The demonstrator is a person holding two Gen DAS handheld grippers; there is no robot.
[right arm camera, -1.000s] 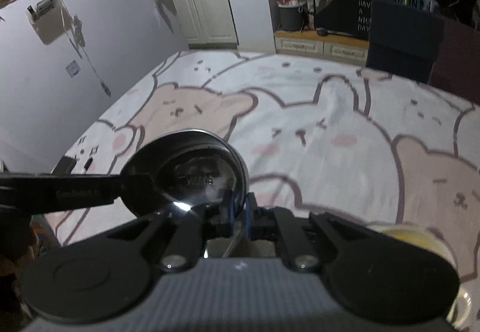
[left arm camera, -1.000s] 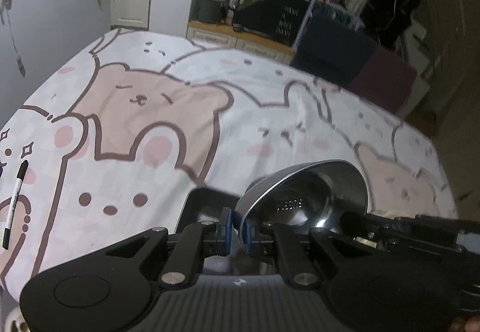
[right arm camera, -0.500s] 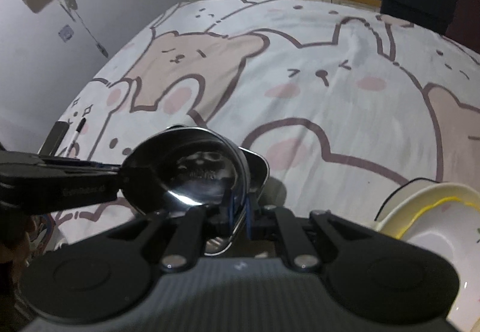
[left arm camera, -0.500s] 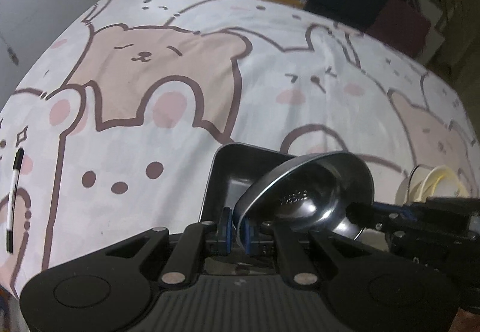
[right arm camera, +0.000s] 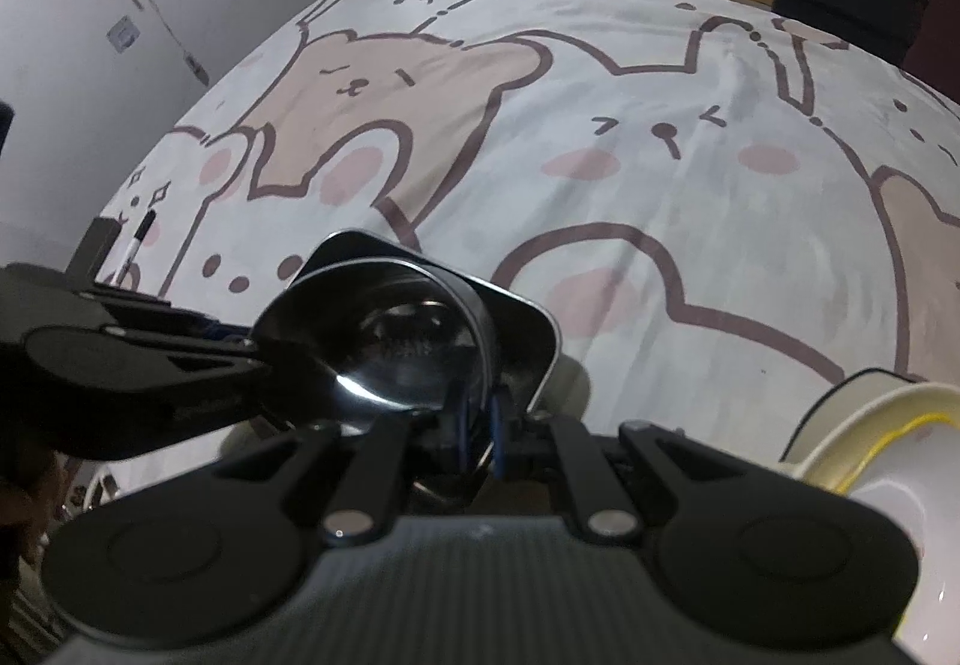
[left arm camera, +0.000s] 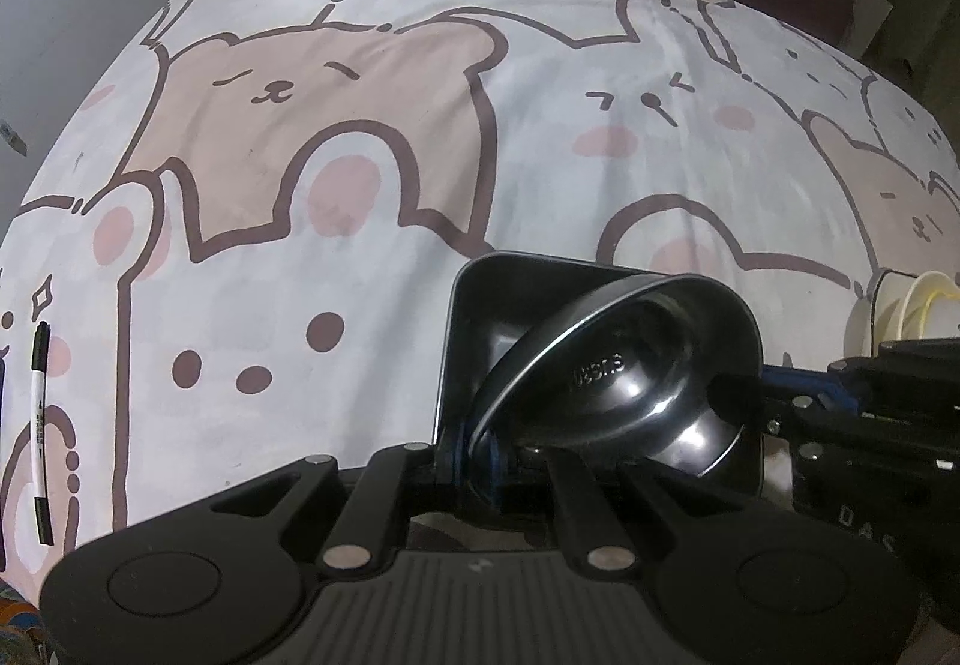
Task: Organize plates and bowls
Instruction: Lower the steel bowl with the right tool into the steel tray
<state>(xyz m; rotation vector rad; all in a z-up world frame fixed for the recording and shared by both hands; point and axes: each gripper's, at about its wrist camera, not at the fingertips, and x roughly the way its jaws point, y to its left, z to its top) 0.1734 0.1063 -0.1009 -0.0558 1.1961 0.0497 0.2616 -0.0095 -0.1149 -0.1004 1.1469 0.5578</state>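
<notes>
A round steel bowl (left arm camera: 624, 365) is held tilted over a square steel tray (left arm camera: 510, 293) that lies on the bear-print cloth. My left gripper (left arm camera: 474, 461) is shut on the bowl's near rim. My right gripper (right arm camera: 477, 440) is shut on the opposite rim of the same bowl (right arm camera: 396, 353), and it shows in the left wrist view (left arm camera: 780, 413) at the right. The tray (right arm camera: 522, 311) sits under and behind the bowl. White and yellow bowls (right arm camera: 888, 437) are stacked at the right, also seen in the left wrist view (left arm camera: 912, 311).
A black-and-white marker pen (left arm camera: 41, 431) lies on the cloth at the left edge; it also shows in the right wrist view (right arm camera: 135, 245). A dark box (right arm camera: 99, 245) stands next to it. Chairs and shelves stand beyond the table's far edge.
Both grippers have lowered the bowl towards the table. The square tray and the white bowls have come into view beneath and beside it.
</notes>
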